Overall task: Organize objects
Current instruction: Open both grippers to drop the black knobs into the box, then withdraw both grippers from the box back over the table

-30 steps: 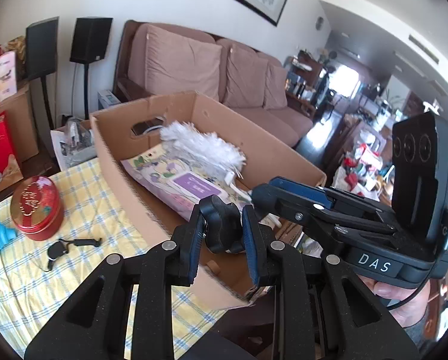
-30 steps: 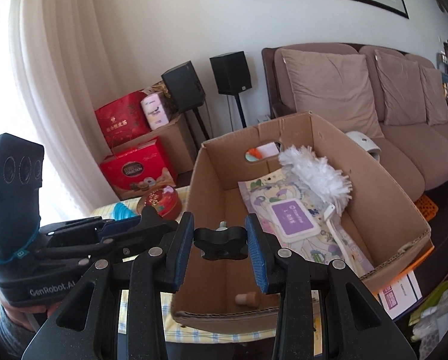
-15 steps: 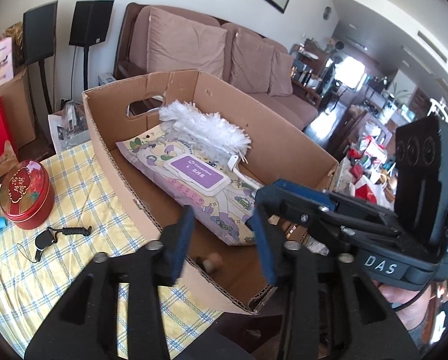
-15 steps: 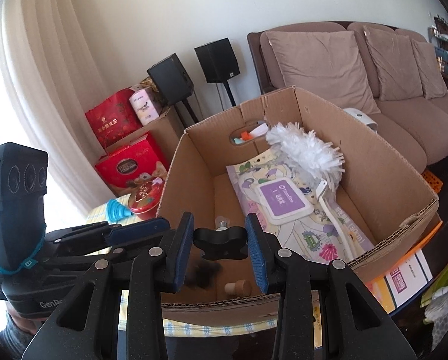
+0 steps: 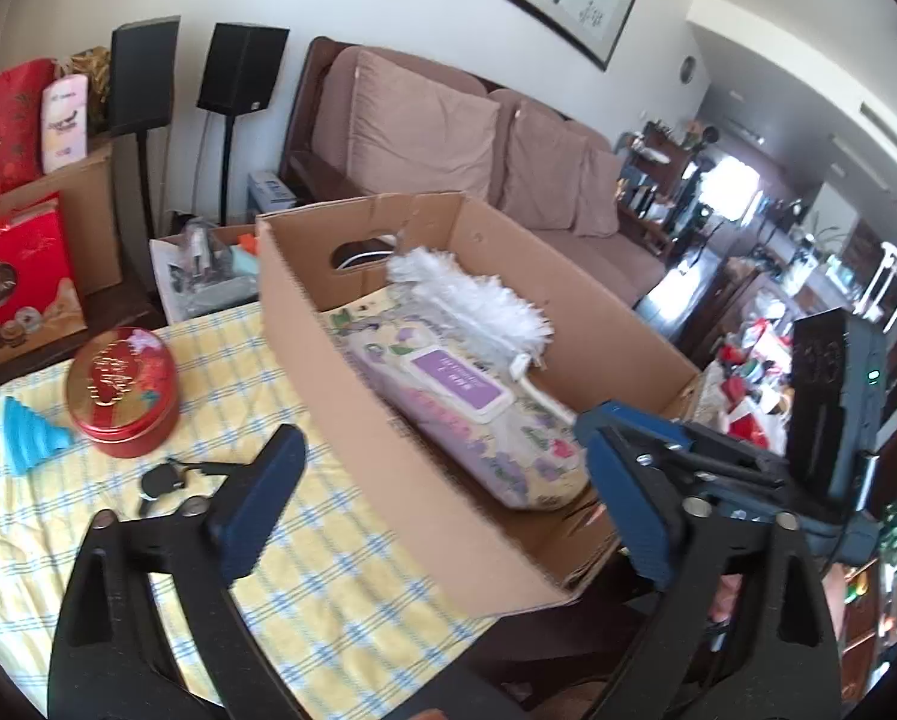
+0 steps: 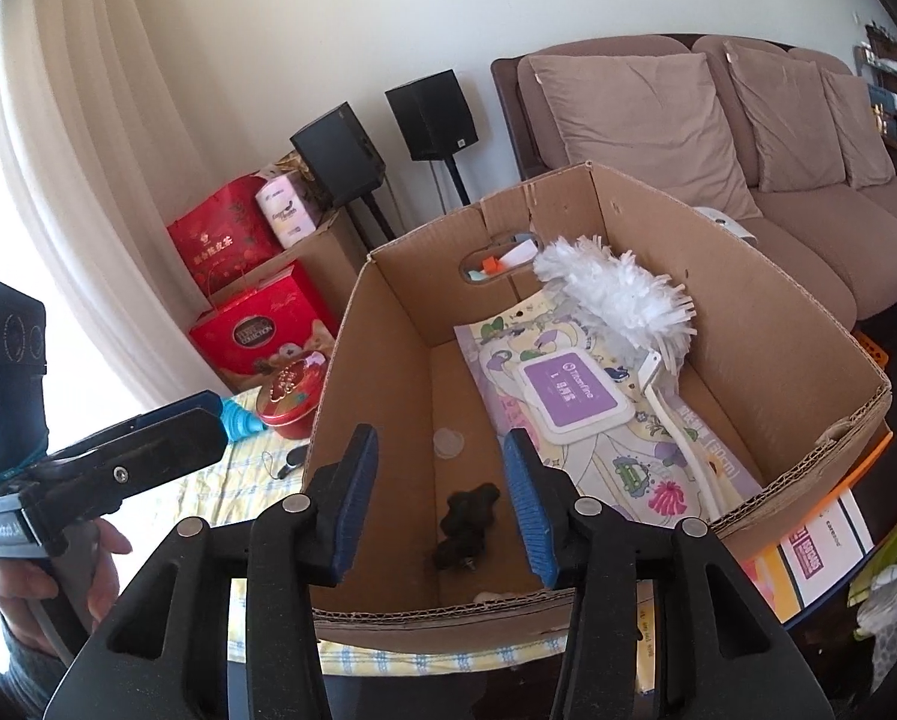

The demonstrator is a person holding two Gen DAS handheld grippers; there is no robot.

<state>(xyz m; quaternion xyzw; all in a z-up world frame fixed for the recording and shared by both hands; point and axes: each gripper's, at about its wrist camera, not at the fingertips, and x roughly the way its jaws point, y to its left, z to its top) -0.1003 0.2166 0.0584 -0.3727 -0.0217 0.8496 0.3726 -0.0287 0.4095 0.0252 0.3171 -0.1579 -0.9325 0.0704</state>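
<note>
A cardboard box (image 6: 388, 324) stands on the yellow checked tablecloth (image 5: 304, 576). It holds a wet-wipes pack (image 6: 574, 396), a white duster (image 6: 616, 294), a clear round lid (image 6: 449, 443) and two black knobs (image 6: 466, 516) on its floor. My right gripper (image 6: 439, 504) is open and empty above the knobs. My left gripper (image 5: 442, 510) is open and empty over the box's near wall (image 5: 388, 450). The box also shows in the left wrist view with the wipes pack (image 5: 466, 414) and duster (image 5: 466, 294).
On the cloth left of the box lie a red round tin (image 5: 123, 390), a blue funnel (image 5: 28, 435) and a black key fob with strap (image 5: 166, 480). Red gift boxes (image 6: 262, 324), speakers (image 6: 430, 114) and a sofa (image 6: 748, 138) stand behind.
Both grippers opened and let go of their black knobs, which now lie on the box floor. The left gripper drew back toward the table side.
</note>
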